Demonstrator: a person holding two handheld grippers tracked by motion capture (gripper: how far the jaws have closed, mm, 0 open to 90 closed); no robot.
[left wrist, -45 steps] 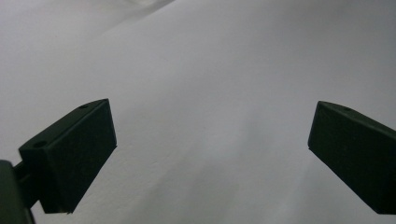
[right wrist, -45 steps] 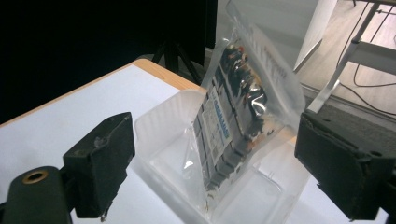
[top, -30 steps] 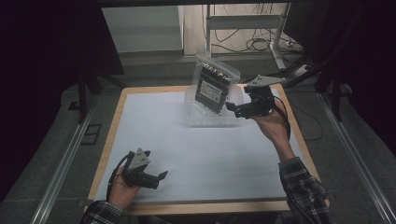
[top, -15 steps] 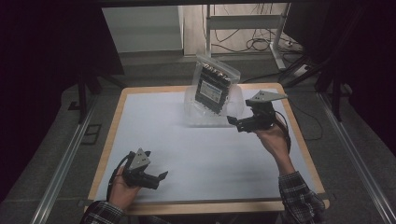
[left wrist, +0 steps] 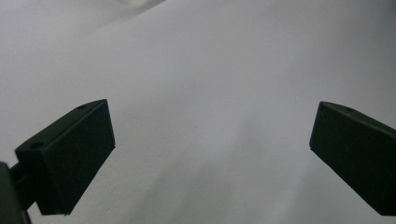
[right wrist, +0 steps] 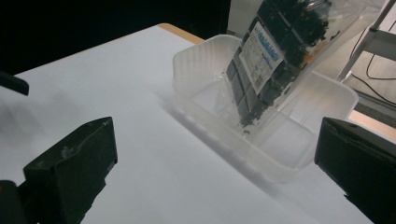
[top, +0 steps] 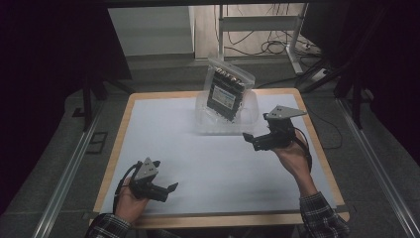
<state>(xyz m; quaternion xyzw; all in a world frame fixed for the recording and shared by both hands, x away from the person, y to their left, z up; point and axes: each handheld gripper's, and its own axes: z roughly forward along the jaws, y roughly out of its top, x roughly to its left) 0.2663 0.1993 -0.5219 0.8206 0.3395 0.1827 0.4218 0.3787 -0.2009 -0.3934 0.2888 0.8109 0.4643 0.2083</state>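
Item 1: clear plastic tub point(top: 212, 125), rectangular, shallow, translucent. It stands on the white sheet point(top: 198, 163) near the middle of the table's far edge. In the right gripper view the tub point(right wrist: 196, 60) lies ahead of the jaws, its near long wall facing them.

Item 2: clear zip bag of dark parts point(top: 227, 91), bearing a white and blue label. It stands tilted in the tub, lower end on the tub floor, upper end leaning out past the table's far edge. The right gripper view shows the bag point(right wrist: 271, 56) resting against the tub's far wall.

Item 3: right gripper point(top: 249, 139), held in the right hand point(top: 293, 156), near the table's right edge, just beside the tub's near right corner and apart from it. Its jaws have just been opening and stand spread wide, with nothing between them.

Item 4: left gripper point(top: 171, 188), held in the left hand point(top: 130, 203), at the table's near left corner, low over the sheet and well apart from the tub. Its jaws are spread wide, gripping nothing.

Item 5: wooden table point(top: 124, 129), with the sheet covering most of its top.
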